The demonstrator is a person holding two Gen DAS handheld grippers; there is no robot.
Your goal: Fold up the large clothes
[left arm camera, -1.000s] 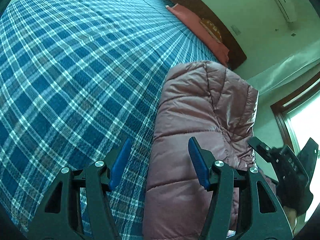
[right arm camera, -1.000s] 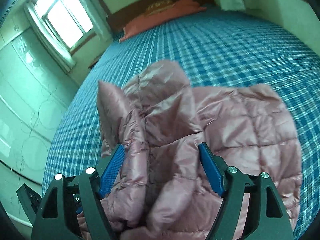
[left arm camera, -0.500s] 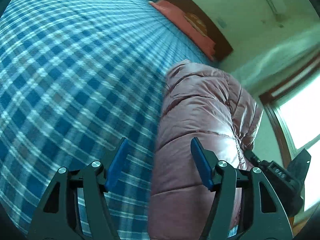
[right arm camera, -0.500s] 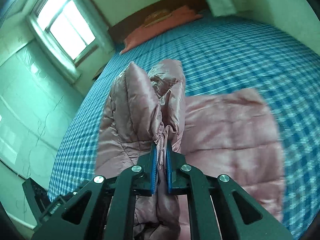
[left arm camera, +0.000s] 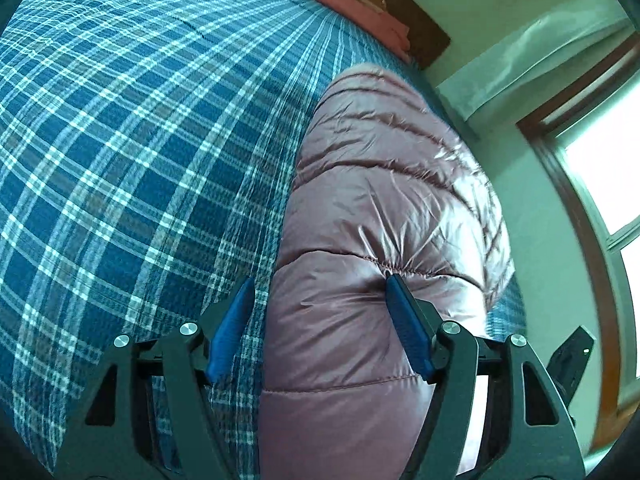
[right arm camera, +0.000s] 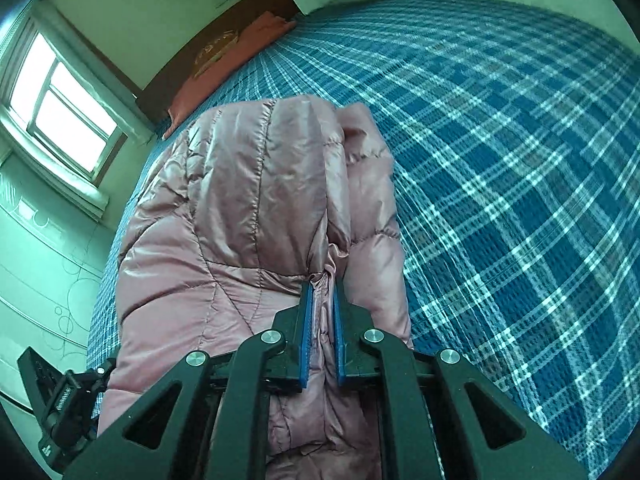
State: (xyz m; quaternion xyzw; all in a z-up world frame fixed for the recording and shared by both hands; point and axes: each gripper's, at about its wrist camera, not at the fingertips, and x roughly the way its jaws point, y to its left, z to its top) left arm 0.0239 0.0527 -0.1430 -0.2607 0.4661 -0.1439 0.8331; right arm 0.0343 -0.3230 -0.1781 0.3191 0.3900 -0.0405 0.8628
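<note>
**Pink puffer jacket bunched on a plaid bed, one edge pinched**

A bed [left arm camera: 120,128] covered in blue-and-white plaid fills most of both views. At its far end lies a salmon-red pillow [right arm camera: 236,56] against a dark wooden headboard [left arm camera: 420,36]. Pale green walls close the room; a bright window [right arm camera: 64,116] with a white frame sits on the wall beside the bed, and a pale curtain [left arm camera: 532,60] hangs near it.

The pink quilted puffer jacket [left arm camera: 380,200] lies along the window side of the bed, folded over into a thick, glossy roll that runs from the near edge toward the pillow.

The right gripper [right arm camera: 321,284] has its jaws drawn narrow on a gathered fold of the jacket's edge, the fabric squeezed between the blue pads [right arm camera: 306,332]. The left gripper [left arm camera: 318,292] has its jaws wide, and they have just been opening further; the left-side edge of the jacket roll sits between them. Its right-hand blue pad meets the padded fabric at a seam, while the other pad stands over the plaid cover, clear of the jacket.

The near end of the jacket is cut off behind both grippers' black frames. Sleeves and collar cannot be made out in the bunched layers. The window is blown out to white.
</note>
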